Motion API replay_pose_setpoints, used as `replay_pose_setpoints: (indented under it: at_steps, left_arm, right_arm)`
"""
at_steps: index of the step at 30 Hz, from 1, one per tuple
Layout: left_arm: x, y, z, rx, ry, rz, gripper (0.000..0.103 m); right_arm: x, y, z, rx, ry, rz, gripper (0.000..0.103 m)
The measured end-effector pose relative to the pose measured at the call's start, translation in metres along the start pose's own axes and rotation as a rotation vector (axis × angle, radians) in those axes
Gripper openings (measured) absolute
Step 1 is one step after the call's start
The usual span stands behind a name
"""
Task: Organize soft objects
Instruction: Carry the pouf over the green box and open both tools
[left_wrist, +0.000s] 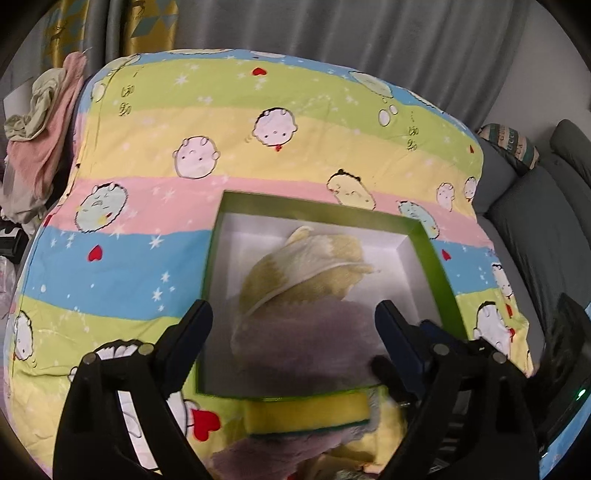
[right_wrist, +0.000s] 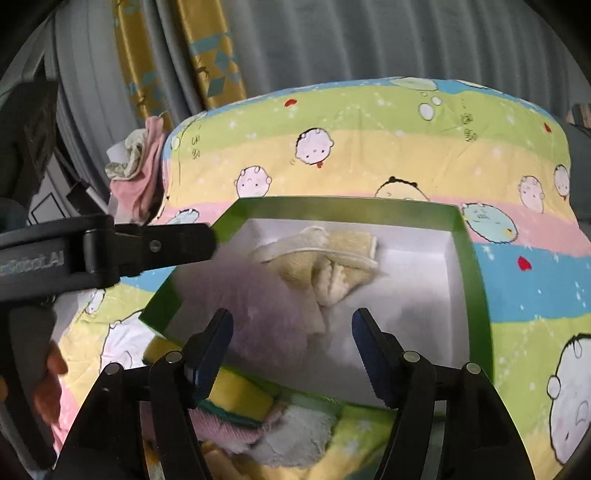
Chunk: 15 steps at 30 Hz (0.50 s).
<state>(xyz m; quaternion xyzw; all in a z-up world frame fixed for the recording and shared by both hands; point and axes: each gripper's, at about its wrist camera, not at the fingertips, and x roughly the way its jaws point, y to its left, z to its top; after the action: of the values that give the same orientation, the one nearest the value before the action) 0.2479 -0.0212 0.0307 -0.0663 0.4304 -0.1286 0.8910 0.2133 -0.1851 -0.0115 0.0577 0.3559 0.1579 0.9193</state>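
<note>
Left gripper jaws apart, right gripper likewise (both angled down)

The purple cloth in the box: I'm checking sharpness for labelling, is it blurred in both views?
Left wrist view: the purple cloth is smeared, while the quilt print stays crisp. Right wrist view: likewise soft and hazy, with the green box rim also slightly blurred.

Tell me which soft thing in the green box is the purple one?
The fuzzy purple cloth at the box's near side, closest to the grippers. The other cloth, deeper in the box, is yellow and cream.
</note>
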Motion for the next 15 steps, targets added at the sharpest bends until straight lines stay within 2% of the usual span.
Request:
replay_pose_setpoints:
  at_steps: [4,15]
  left_arm:
    - [-0.009,0.013,-0.013,-0.014,0.02,0.003,0.102]
    - [-0.059,0.029,-0.076,0.016,0.016,-0.002,0.102]
  right_arm:
    - [-0.018,-0.005,-0.013,0.019,-0.023,0.013,0.068]
    - [-0.079,0.009,-0.06,-0.011,-0.043,0.06,0.068]
